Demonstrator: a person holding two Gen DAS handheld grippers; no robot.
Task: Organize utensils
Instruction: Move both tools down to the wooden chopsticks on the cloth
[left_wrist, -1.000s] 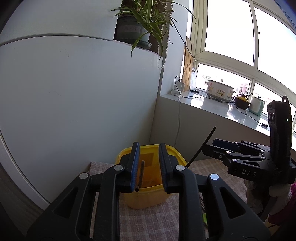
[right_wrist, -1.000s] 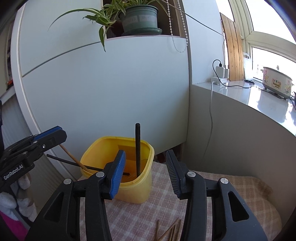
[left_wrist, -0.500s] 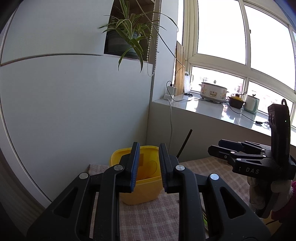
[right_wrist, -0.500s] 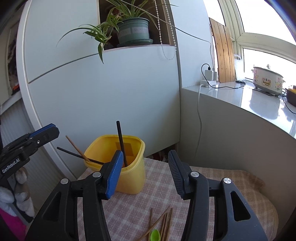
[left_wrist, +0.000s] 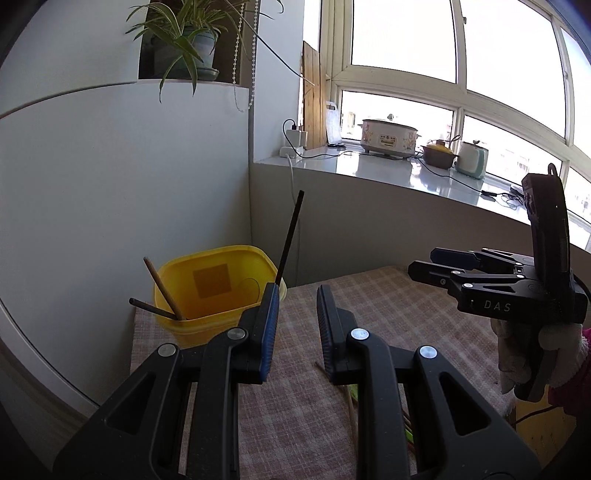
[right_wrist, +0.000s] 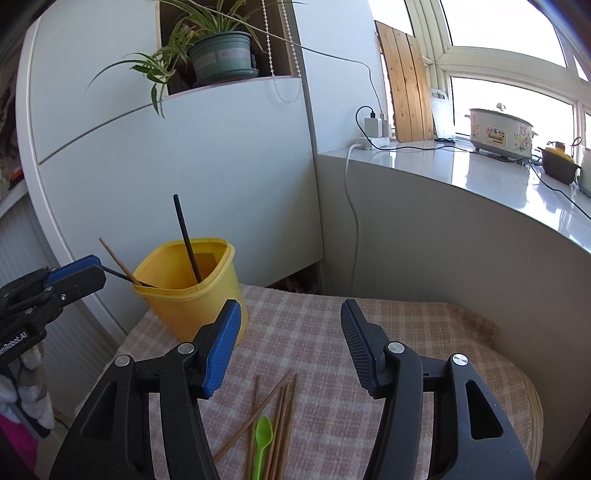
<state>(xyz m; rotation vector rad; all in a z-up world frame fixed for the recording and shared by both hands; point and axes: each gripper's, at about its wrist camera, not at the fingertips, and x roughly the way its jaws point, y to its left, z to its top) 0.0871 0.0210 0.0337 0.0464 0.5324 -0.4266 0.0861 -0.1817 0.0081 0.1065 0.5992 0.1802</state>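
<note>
A yellow tub (left_wrist: 207, 291) (right_wrist: 188, 291) stands at the far left of the checked cloth. It holds two black chopsticks (right_wrist: 186, 240) and a wooden one (left_wrist: 164, 290). My left gripper (left_wrist: 295, 325) is open and empty, just right of the tub and nearer to me; it also shows in the right wrist view (right_wrist: 74, 275). My right gripper (right_wrist: 290, 339) is open and empty above several wooden chopsticks (right_wrist: 279, 410) and a green spoon (right_wrist: 263, 439) lying on the cloth. It shows in the left wrist view (left_wrist: 439, 264) at the right.
The checked cloth (right_wrist: 406, 325) covers a small table beside a white cabinet (left_wrist: 110, 177). A grey ledge (right_wrist: 461, 177) carries a cooker (right_wrist: 500, 129), pots and cables. A potted plant (right_wrist: 218, 55) sits in a niche above.
Both grippers have pulled back and away from the tub. The left one has let go of its chopstick, which now rests in the tub. The loose utensils on the cloth have come into view.
</note>
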